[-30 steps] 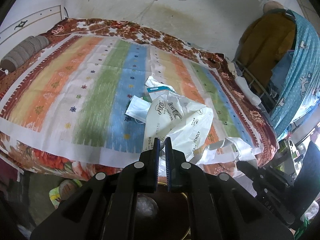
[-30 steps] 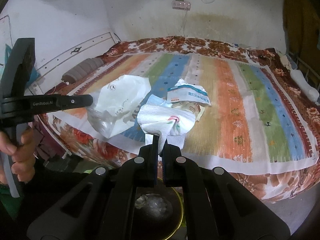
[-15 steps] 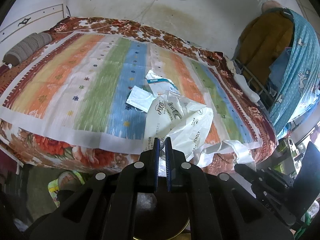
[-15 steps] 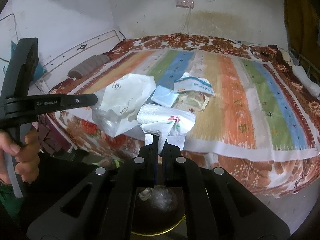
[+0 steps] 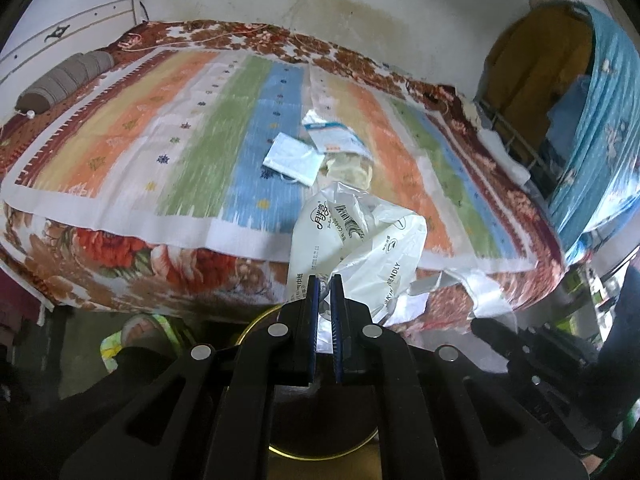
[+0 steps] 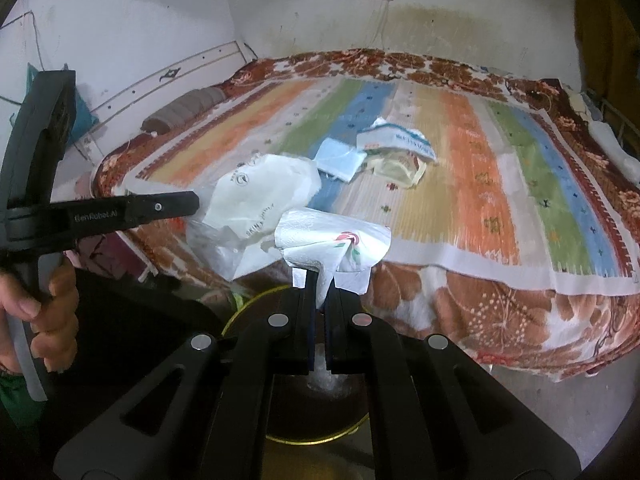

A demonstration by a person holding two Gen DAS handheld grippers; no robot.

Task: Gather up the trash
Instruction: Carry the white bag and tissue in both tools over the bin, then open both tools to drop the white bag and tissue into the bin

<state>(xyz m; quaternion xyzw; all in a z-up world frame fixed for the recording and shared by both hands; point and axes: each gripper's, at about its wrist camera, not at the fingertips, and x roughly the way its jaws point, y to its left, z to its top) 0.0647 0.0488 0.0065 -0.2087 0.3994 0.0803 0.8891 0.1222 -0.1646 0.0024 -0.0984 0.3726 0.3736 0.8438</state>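
My left gripper [image 5: 325, 282] is shut on a white printed plastic wrapper [image 5: 352, 240], held off the bed's near edge; it also shows in the right wrist view [image 6: 256, 200]. My right gripper [image 6: 319, 280] is shut on a white paper napkin [image 6: 332, 240] with a red flower print. Both hang above a dark bin with a gold rim [image 6: 248, 308], also in the left wrist view [image 5: 256, 320]. On the bed lie a light blue face mask [image 5: 294, 158], a white and blue packet [image 5: 334, 136] and a yellowish wrapper [image 5: 348, 168].
The bed has a striped sheet [image 5: 180, 128] over a floral blanket [image 5: 120, 248]. A grey bolster [image 5: 64, 80] lies at the far left. A blue curtain [image 5: 600, 128] hangs at right. A slipper [image 5: 136, 332] lies on the floor by the bin.
Both grippers have pulled back from the bed and lowered with their loads, so the bed's edge now lies ahead and the bin sits under them.
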